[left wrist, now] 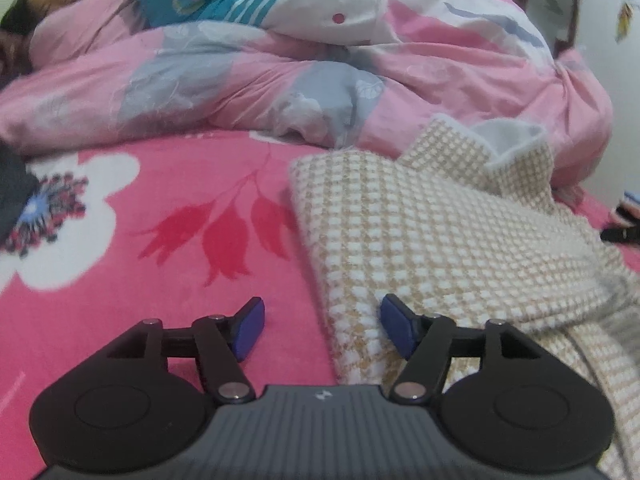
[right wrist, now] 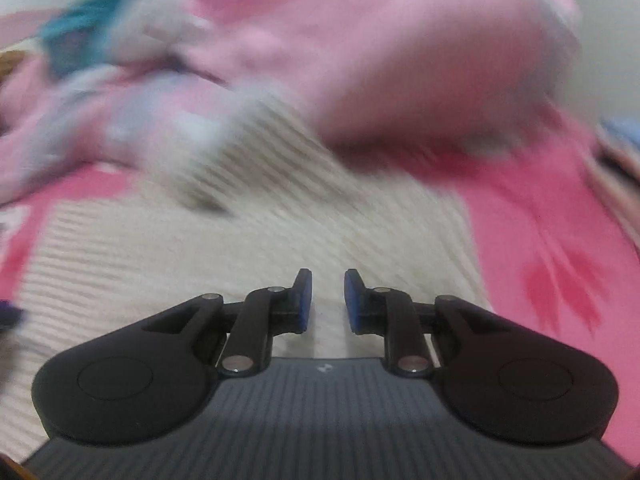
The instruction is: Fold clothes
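Both grippers, left (left wrist: 322,330) and right (right wrist: 328,300), hover with jaws parted and empty over soft, limp checked knitwear (left wrist: 420,240), best pinched at its near-left hem.

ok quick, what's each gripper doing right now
left gripper: open, empty, at the checked garment's edge.
right gripper: open, narrower gap, empty, over the garment.
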Tool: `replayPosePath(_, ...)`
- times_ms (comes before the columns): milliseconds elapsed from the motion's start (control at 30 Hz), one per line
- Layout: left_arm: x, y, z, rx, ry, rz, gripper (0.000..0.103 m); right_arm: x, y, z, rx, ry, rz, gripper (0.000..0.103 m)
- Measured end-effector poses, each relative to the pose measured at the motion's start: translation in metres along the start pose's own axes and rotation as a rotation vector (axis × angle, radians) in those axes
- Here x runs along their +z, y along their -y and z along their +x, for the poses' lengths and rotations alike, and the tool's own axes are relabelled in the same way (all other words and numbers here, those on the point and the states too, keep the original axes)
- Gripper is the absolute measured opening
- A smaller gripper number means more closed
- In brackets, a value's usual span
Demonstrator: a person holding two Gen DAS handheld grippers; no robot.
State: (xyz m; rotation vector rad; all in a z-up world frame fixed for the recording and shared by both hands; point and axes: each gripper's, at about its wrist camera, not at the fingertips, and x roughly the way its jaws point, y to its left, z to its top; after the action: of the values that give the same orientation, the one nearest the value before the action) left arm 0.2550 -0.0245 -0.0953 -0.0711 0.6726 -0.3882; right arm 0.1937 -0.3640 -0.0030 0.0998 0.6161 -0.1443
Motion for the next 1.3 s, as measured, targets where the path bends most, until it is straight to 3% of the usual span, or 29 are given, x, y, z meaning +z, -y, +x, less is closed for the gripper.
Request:
replayPosePath(100, -0.003, -0.006, 0.001, -0.024, 0.001, -0.032, 0.067, 0.011, -0.052, 0.001, 0.131, 0.037, -0.101, 0.016)
replayPosePath(300, -0.006, -0.014, 0.001, -0.062, 0.007, -0.064, 0.069, -0.017, -0.094, 0.057, 0.095, -0.069, -0.231, 0.016)
replayPosePath(400, -0.004, -0.012, 0.003, -0.058, 0.003, -0.060, 0.072, 0.005, -0.106, 0.056, 0.115, -0.133, -0.145, 0.018)
replayPosePath(533, -0.005, -0.011, 0.002, -0.052, 0.009, -0.053, 0.072, 0.029, -0.153, 0.039, 0.270, -0.016, -0.191, 0.017)
replayPosePath(600, -0.005, -0.012, 0.002, -0.057, 0.011, -0.059, 0.072, 0.023, -0.174, 0.060, 0.316, -0.039, -0.222, 0.016)
replayPosePath(700, -0.005, -0.013, 0.003, -0.062, 0.007, -0.066, 0.073, -0.006, -0.187, 0.102, 0.261, -0.097, -0.271, 0.016)
replayPosePath(767, -0.005, -0.013, 0.003, -0.063, 0.009, -0.064, 0.073, -0.004, -0.188, 0.096, 0.249, -0.080, -0.282, 0.016)
replayPosePath(833, -0.005, -0.013, 0.003, -0.062, 0.010, -0.063, 0.073, 0.012, -0.191, 0.089, 0.241, -0.124, -0.231, 0.016)
replayPosePath(967, -0.005, -0.012, 0.003, -0.060, 0.011, -0.063, 0.073, 0.031, -0.210, 0.078, 0.314, -0.037, -0.269, 0.016)
replayPosePath(1067, -0.005, -0.012, 0.003, -0.063, 0.010, -0.068, 0.073, 0.013, -0.217, 0.115, 0.335, -0.111, -0.287, 0.014)
replayPosePath(1133, -0.005, -0.013, 0.003, -0.068, 0.009, -0.074, 0.074, -0.001, -0.216, 0.124, 0.338, -0.070, -0.301, 0.014)
replayPosePath(1233, -0.005, -0.013, 0.002, -0.067, 0.011, -0.070, 0.074, 0.019, -0.224, 0.117, 0.316, -0.120, -0.295, 0.016)
replayPosePath(1300, -0.006, -0.013, 0.002, -0.067, 0.011, -0.069, 0.074, 0.033, -0.228, 0.110, 0.342, -0.099, -0.288, 0.015)
